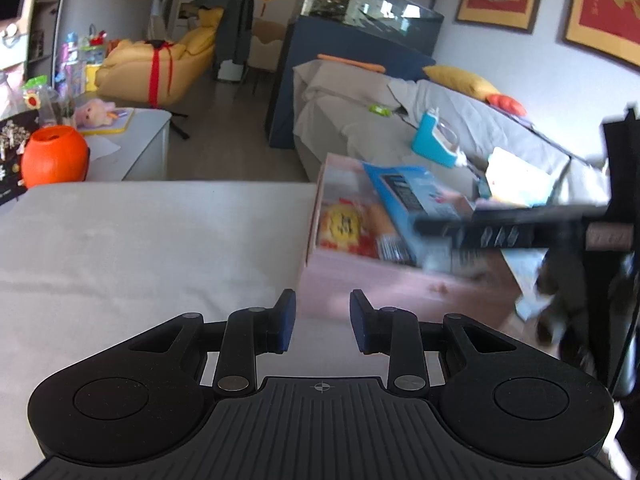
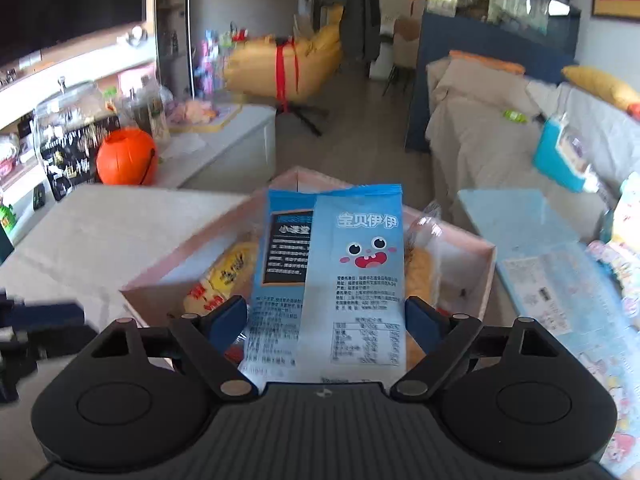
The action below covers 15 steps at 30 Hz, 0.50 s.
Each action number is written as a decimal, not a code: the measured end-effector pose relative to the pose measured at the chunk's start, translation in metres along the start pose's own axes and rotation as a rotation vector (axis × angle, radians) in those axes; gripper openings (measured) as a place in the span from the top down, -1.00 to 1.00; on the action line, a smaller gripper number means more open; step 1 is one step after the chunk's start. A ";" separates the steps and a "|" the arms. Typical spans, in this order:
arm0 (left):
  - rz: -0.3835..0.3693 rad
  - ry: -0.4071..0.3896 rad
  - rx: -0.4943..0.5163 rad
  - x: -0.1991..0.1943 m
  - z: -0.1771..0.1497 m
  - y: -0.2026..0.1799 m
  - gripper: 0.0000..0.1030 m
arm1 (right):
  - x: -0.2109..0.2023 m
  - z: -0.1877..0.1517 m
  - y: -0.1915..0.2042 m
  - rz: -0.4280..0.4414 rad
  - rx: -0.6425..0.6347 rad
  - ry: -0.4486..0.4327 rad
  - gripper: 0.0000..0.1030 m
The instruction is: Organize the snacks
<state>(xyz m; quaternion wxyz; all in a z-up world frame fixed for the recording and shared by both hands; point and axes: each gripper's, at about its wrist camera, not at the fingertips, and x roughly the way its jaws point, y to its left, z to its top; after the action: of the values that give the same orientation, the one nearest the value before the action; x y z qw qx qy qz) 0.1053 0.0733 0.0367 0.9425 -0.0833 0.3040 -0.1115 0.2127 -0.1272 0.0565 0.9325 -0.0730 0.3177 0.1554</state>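
1. Right gripper (image 2: 326, 314): jaws spread wide around two blue snack packets (image 2: 352, 264); pad contact unclear.
2. Just beyond, one pink box (image 2: 486, 276) holds roughly two yellow packs (image 2: 232, 270).
3. Left gripper (image 1: 323, 322), narrowly parted, empty, sits before that box; only the left view shows this.

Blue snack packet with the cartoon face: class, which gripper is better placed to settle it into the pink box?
Right gripper: the blue snack packet sits between its fingers, over the pink box.
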 end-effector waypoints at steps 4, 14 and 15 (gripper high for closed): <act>0.054 0.046 0.071 -0.022 -0.030 -0.005 0.35 | -0.045 -0.014 0.007 -0.035 0.000 -0.114 -0.84; 0.148 0.100 0.052 -0.041 -0.082 -0.012 0.25 | -0.071 -0.126 0.047 0.051 0.113 0.153 -0.90; 0.151 0.096 0.053 -0.040 -0.082 -0.014 0.15 | -0.072 -0.133 0.052 0.027 0.099 0.142 -0.90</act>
<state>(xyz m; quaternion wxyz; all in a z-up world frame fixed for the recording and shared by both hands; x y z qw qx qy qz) 0.0229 0.0630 -0.0041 0.9344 -0.0298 0.3510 -0.0522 0.0653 -0.1267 -0.0061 0.9080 -0.0334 0.3911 0.1468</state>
